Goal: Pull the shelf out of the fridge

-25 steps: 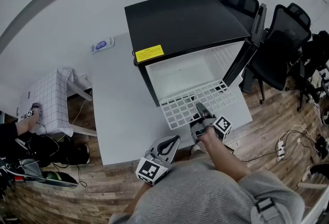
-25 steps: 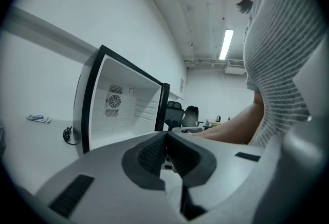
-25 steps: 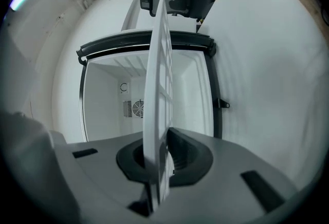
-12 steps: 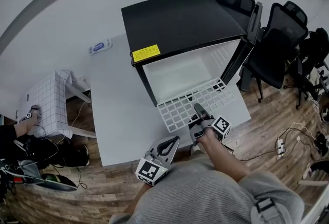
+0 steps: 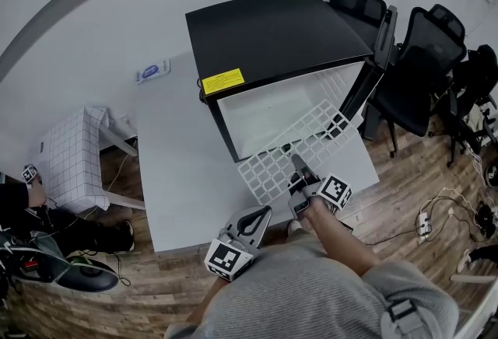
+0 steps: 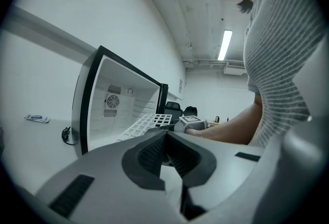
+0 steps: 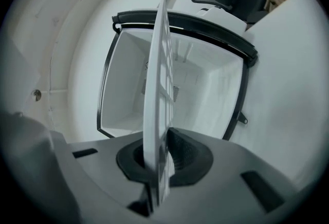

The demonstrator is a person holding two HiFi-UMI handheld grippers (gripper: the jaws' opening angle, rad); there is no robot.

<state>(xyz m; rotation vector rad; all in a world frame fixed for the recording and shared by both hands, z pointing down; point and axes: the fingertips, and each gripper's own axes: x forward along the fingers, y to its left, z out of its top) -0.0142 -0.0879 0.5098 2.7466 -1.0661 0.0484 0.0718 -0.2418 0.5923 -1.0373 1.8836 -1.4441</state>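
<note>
**Inspector:** Firstly, the shelf [image 5: 303,147]. Where does it lie?

**Assessor:** Part way out of the fridge [image 5: 272,30]. The white grid projects from the open cavity over the worktop [image 5: 179,174]. Its near edge is towards the person and its far edge appears to be still within the mouth. It looks canted, and the side by the open door [image 5: 362,90] seems the higher.

**Inspector:** State of the jaws?

**Assessor:** The right gripper [image 5: 296,166] is pinching the shelf's near edge, roughly mid-width. In the right gripper view the grid [image 7: 158,74] passes between the pads [image 7: 182,153] and runs straight ahead into the cavity. The left gripper [image 5: 259,214] sits low by the worktop's front edge, well apart from the shelf. Seen in its own view, the left gripper [image 6: 164,153] has its jaws pressed together on nothing.

**Inspector:** Which relation governs the coming move?

**Assessor:** The shelf lies directly ahead of the right jaws and in line with them. Its length runs from the pads towards the fridge's back wall. In my judgement the draw must come back along that same line, towards the person. Only the right hand is placed to make it, being on the shelf, while the left is nearer the person than the work.

**Inspector:** Any hazards?

**Assessor:** The cant, chiefly. The raised corner stands close to the door and could catch there or on a side runner. I cannot tell from these views whether it touches. I would recommend levelling the shelf during the pull.
</note>
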